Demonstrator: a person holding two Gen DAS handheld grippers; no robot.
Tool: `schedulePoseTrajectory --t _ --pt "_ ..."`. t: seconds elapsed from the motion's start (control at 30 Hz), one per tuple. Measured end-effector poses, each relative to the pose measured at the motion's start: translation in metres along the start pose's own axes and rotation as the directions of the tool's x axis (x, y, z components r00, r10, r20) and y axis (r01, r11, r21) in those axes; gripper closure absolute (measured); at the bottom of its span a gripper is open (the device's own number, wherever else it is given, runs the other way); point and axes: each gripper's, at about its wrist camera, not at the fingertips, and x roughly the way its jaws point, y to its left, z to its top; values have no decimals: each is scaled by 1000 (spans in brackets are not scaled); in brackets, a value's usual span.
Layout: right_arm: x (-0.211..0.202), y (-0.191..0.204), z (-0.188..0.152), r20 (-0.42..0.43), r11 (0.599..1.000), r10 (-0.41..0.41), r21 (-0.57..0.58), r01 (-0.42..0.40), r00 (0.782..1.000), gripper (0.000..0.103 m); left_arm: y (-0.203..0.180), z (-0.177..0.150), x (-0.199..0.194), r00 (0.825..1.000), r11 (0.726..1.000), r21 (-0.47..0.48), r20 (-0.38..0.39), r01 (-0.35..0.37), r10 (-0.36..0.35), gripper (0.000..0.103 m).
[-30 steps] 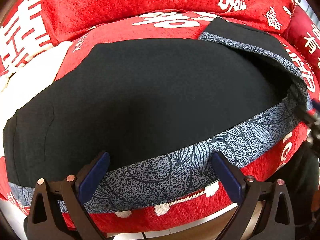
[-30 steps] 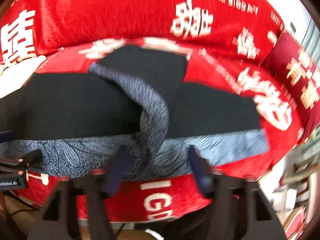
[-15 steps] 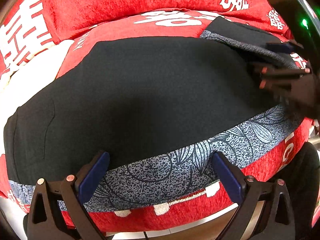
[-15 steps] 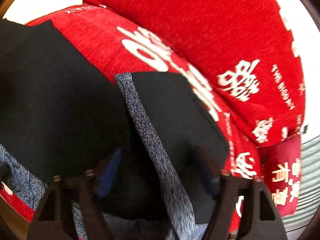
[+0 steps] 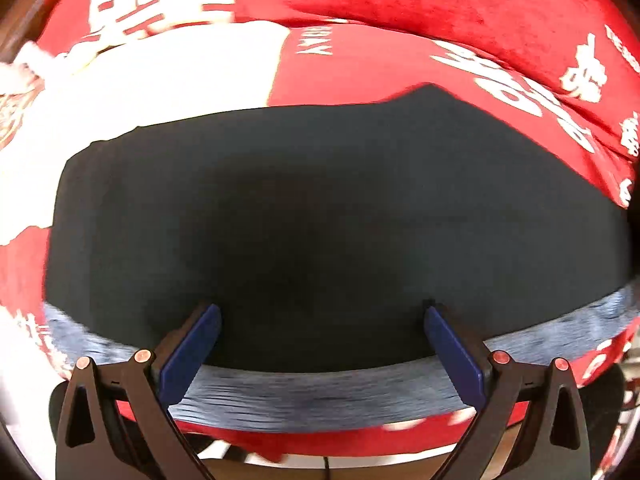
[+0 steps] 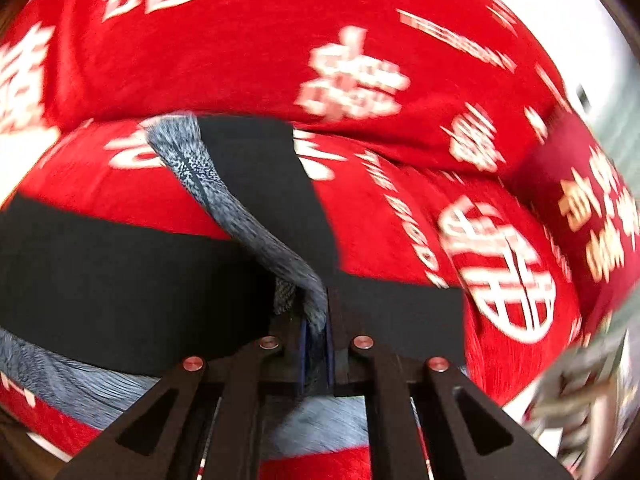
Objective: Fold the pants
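Pants (image 6: pixel 120 280), black, grey-patterned hem: pinched in right hand-held gripper (image 6: pixel 316 336), jaws just closed; left hand-held gripper (image 5: pixel 320 336) spread wide, empty.

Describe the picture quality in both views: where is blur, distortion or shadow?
Left wrist view: strong fisheye bending; the grey patterned band is streaked by motion blur, and the black pants look darkest at centre. Right wrist view: white characters on the red cover are smeared, worst at the right edge.
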Motion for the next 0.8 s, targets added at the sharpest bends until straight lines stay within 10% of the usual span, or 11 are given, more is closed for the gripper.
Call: schedulePoseTrajectory --t 0.43,0.5,0.63,0.8 --pt "36 -64 -49 -74 926 207 336 -171 976 91 6 10 -13 998 996 -70 22 -63 65 1" --pt "37 -70 -49 -67 908 225 377 -184 972 82 -36 21 -17 994 996 9 63 -93 93 1" --pt "38 -94 -54 -14 851 220 491 -185 975 31 -126 31 -6 975 953 218 115 -210 188 1" --pt "45 -124 -56 57 763 242 606 -226 969 31 -168 40 20 956 915 275 101 -294 276 1"
